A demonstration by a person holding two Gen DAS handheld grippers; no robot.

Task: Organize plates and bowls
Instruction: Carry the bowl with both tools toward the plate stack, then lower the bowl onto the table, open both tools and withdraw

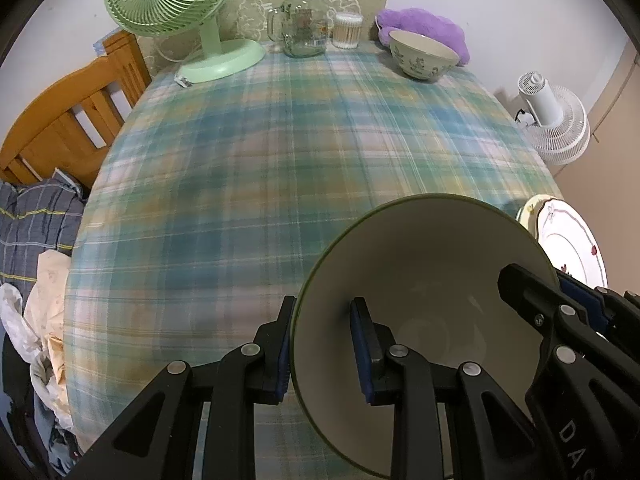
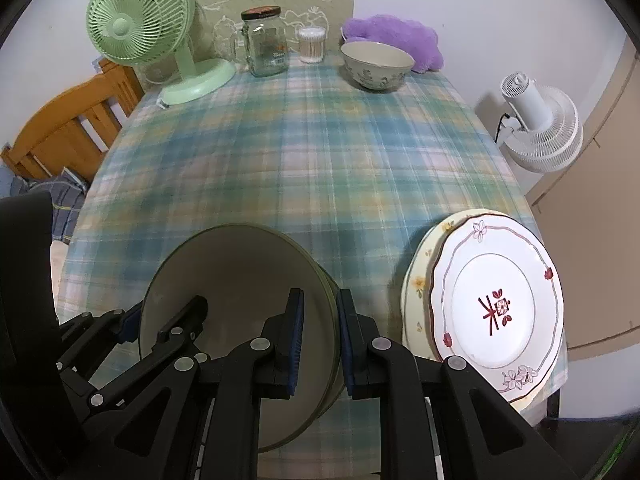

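Note:
A cream bowl [image 1: 432, 264] [image 2: 240, 268] with a dark green rim hangs tilted just above the near part of the plaid table [image 1: 280, 160] [image 2: 320, 152]. My left gripper [image 1: 324, 348] is shut on its left rim, one pad outside and one inside. My right gripper [image 2: 320, 340] is shut on the opposite rim and shows in the left wrist view at the bowl's right side [image 1: 560, 304]. A second, flower-patterned bowl [image 1: 422, 58] [image 2: 376, 66] stands at the far end. To the right, a white plate with red decoration [image 2: 496, 308] [image 1: 568, 240] lies on a cream plate [image 2: 416, 280].
At the table's back stand a green fan [image 1: 176, 4] [image 2: 140, 32], a glass jar [image 1: 302, 24] [image 2: 266, 44], a tub of cotton swabs [image 1: 347, 30] [image 2: 311, 45] and a purple cushion [image 1: 424, 24] [image 2: 392, 34]. A wooden chair [image 1: 68, 120] is left, a white fan [image 2: 536, 128] right.

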